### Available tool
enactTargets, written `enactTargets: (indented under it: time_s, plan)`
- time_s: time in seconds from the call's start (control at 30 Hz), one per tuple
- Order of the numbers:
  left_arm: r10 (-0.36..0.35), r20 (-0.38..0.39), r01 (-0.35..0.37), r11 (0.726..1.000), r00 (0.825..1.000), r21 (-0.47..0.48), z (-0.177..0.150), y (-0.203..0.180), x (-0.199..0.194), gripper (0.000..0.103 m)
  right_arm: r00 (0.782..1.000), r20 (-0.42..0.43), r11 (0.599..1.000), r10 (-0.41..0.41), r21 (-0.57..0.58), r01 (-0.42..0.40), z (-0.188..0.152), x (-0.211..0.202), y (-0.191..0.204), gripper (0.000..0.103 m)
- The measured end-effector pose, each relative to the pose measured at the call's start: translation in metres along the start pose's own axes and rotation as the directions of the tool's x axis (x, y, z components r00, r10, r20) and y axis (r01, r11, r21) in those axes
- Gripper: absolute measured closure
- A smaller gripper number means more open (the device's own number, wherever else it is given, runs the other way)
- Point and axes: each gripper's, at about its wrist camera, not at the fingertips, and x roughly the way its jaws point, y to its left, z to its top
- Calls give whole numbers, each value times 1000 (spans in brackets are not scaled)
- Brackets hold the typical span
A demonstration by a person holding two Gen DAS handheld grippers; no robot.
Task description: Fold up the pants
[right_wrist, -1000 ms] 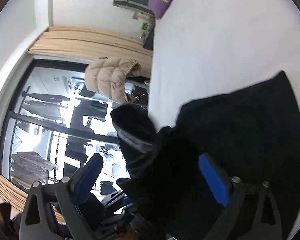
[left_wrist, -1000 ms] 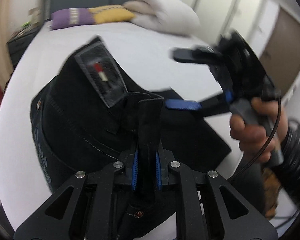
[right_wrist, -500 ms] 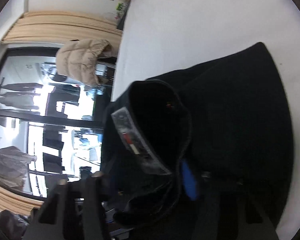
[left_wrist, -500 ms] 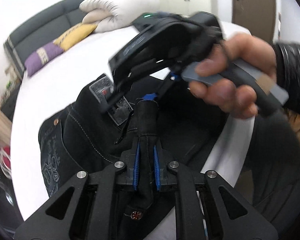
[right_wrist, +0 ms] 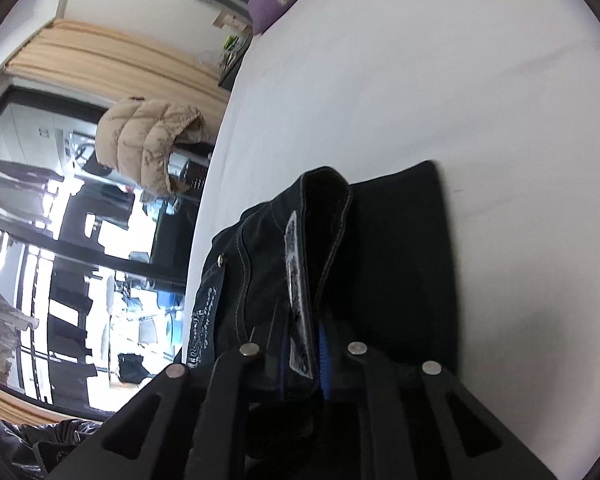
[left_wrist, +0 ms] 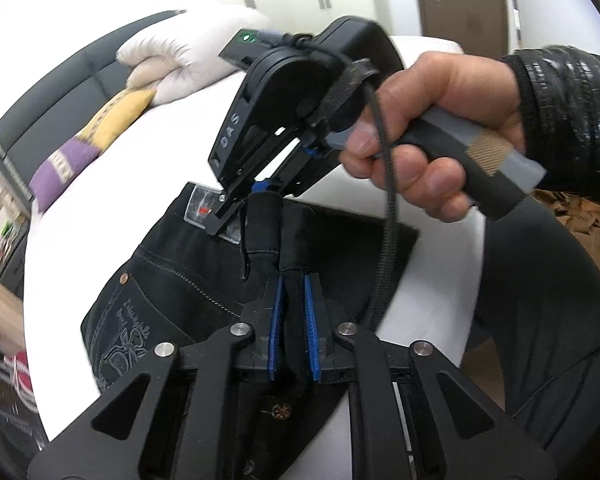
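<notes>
Black denim: pants [left_wrist: 204,280] lying partly folded on the white bed [left_wrist: 120,184], waistband bunched up toward the near edge, stitched pocket and rivet at the left, woven label just behind the right tongs' tips. At far left on the bed, purple pillow [left_wrist: 66,168], then yellow pillow [left_wrist: 118,118], then white pillow [left_wrist: 192,56], all well apart from the pants. In the middle, left tongs [left_wrist: 294,320] pinched tight on an upright fold of waistband, blue pads pressing the cloth from both sides. Just beyond, right tongs [left_wrist: 256,192] tipped down onto the same waistband edge beside the label. To the right, right hand [left_wrist: 432,128] wrapped around the grey handle, shiny black sleeve [left_wrist: 572,116] behind it. In the right wrist view, right tongs [right_wrist: 304,344] closing, label and waistband between the blue pads, pads already against the cloth; beige jacket [right_wrist: 148,140] hanging past the bed at left
</notes>
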Motion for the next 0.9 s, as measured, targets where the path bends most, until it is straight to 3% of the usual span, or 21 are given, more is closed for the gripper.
enactTargets:
  time_s: [0.3, 0.6, 0.8, 0.9]
  plan:
    - [-55, -11, 55, 998, 998, 12, 7, -4, 21, 96, 998, 59, 999, 15, 32, -17, -13, -20, -20, 91]
    - [-85, 26, 85, 996, 996, 13, 7, -1, 12, 96, 988, 153, 997, -1, 79, -12, -19, -50, -31, 92]
    - [-121, 17, 121, 993, 992, -8, -1, 5, 15, 96, 997, 73, 991, 11, 134, -21, -24, -31, -40, 91]
    - [-154, 1, 154, 987, 988, -42, -7, 11, 19, 96, 996, 65, 981, 63, 181, -74, -30, -17, -48, 89]
